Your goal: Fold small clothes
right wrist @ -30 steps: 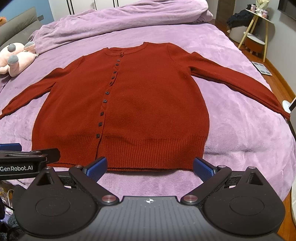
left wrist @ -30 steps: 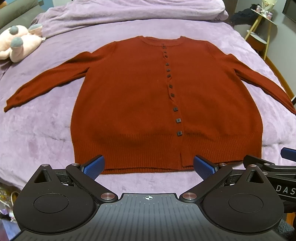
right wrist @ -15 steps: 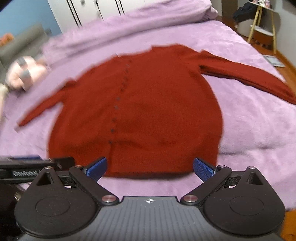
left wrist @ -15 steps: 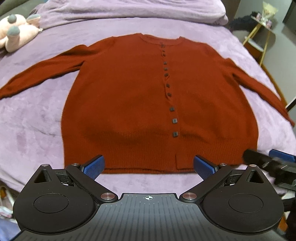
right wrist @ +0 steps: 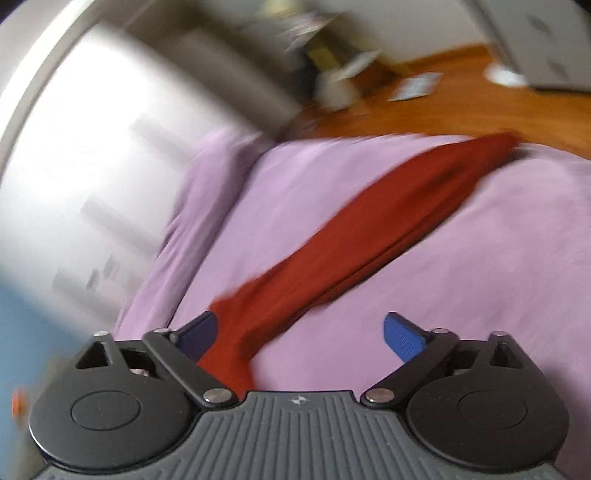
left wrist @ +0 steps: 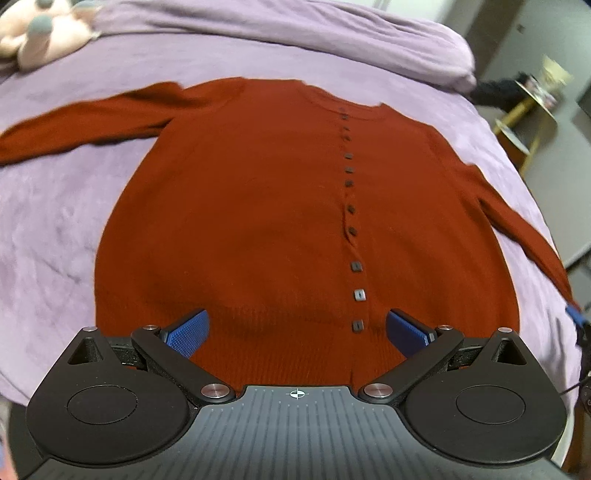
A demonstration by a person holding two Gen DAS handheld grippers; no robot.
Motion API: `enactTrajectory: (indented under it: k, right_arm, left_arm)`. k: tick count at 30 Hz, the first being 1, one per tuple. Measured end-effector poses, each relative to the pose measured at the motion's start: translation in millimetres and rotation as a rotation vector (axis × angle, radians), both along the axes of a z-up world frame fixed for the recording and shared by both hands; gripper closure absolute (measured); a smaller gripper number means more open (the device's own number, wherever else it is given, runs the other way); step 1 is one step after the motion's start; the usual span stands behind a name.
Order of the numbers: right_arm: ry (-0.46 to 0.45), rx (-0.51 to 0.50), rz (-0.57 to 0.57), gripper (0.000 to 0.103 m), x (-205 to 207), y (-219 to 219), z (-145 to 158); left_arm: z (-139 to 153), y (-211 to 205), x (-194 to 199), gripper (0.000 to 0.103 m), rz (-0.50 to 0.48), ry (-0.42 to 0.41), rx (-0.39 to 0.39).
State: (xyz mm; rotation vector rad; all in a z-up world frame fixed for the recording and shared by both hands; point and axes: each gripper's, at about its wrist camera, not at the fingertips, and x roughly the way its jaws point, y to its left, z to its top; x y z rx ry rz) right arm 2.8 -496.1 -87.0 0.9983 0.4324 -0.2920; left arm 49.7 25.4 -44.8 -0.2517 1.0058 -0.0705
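Note:
A rust-red button cardigan (left wrist: 258,221) lies flat, front up, on a purple bed (left wrist: 55,221), with both sleeves spread out. My left gripper (left wrist: 297,332) hangs open just above the ribbed hem, its blue pads either side of the lowest button. In the blurred right wrist view, my right gripper (right wrist: 299,336) is over the cardigan's right sleeve (right wrist: 369,229). Its jaws are closing. The sleeve's near end lies between them, against the left pad (right wrist: 195,336); the right pad stands clear over bare bedcover. A blue tip of the right gripper (left wrist: 574,314) shows by the sleeve's cuff.
A pink plush toy (left wrist: 48,40) lies at the bed's far left. A bunched purple duvet (left wrist: 295,33) runs along the head end. Beyond the bed's right edge stand a yellow side table (left wrist: 535,103) and wood floor (right wrist: 461,107) with scattered items.
The right gripper swung fast to the right and rolled, from facing the whole cardigan to the right sleeve. The left gripper moved forward and down over the hem.

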Motion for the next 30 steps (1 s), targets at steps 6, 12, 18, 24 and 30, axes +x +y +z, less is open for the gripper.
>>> enactTrajectory:
  k: [6,12,18,24,30]
  right_arm:
    - [0.005,0.215,-0.252,0.063,0.6,-66.3,-57.8]
    - [-0.034,0.239,-0.330,0.085,4.5,-79.8,-80.6]
    - [0.107,0.074,-0.279,0.097,29.4,-82.6,-56.0]
    - [-0.038,-0.331,-0.005,0.097,86.0,9.3,46.9]
    - [-0.249,-0.410,0.581,0.063,123.5,173.5,66.1]
  left_arm:
    - [-7.6,-13.4,15.5,0.000,-0.009,0.020,0.024]
    - [-8.9,-15.3,23.1,0.000,-0.031,0.019,-0.014]
    - [-5.3,-3.9,30.3,0.000,-0.035,0.009,-0.055]
    - [14.9,1.6,54.2,0.000,-0.089,-0.100,-0.155]
    - [13.9,-2.9,107.3,0.000,-0.151,-0.166,-0.316]
